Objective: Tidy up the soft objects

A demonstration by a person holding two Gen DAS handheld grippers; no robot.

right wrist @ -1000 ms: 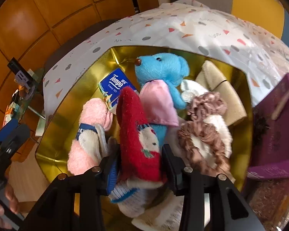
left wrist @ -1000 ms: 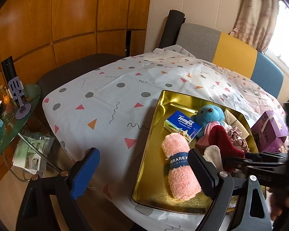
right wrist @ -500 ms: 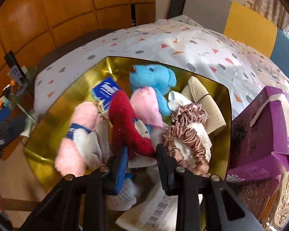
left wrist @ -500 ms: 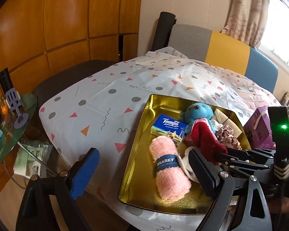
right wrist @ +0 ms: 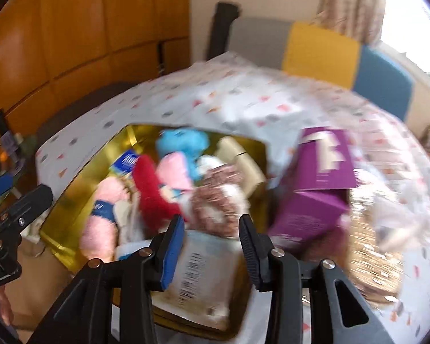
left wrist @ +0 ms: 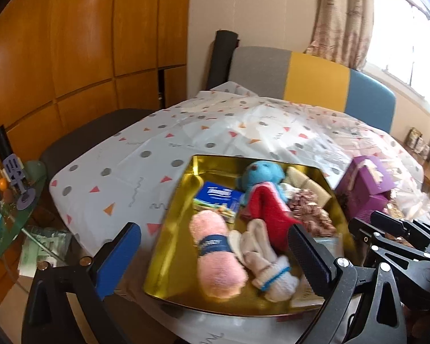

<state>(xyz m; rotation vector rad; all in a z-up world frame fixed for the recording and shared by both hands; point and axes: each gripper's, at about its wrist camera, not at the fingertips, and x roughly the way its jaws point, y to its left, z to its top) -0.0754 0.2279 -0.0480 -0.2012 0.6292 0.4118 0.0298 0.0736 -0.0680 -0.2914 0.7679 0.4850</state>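
Note:
A gold tray (left wrist: 172,246) on the patterned tablecloth holds a pink rolled towel (left wrist: 215,255), a blue teddy (left wrist: 261,172), a red sock (left wrist: 268,215), a white sock (left wrist: 266,269), a tissue pack (left wrist: 218,195) and a brown scrunchie (left wrist: 309,215). My left gripper (left wrist: 212,229) hovers before the tray's near edge, its jaws opening wide and empty. My right gripper (right wrist: 211,223) hangs above the tray's near right corner, jaws opening with nothing pressed between them. The red sock (right wrist: 152,195) lies apart from its fingers. A white barcoded packet (right wrist: 197,272) lies below them. The right wrist view is blurred.
A purple box (left wrist: 364,189) stands right of the tray, with a glittery gold item (right wrist: 369,263) beside it. A grey, yellow and blue chair back (left wrist: 309,74) is behind the table. A dark chair (left wrist: 94,132) and a glass side table (left wrist: 11,209) are at the left.
My right gripper let go of the red sock, which now lies in the tray, and drew back and upward. My left gripper also pulled back from the tray, its jaws a little wider.

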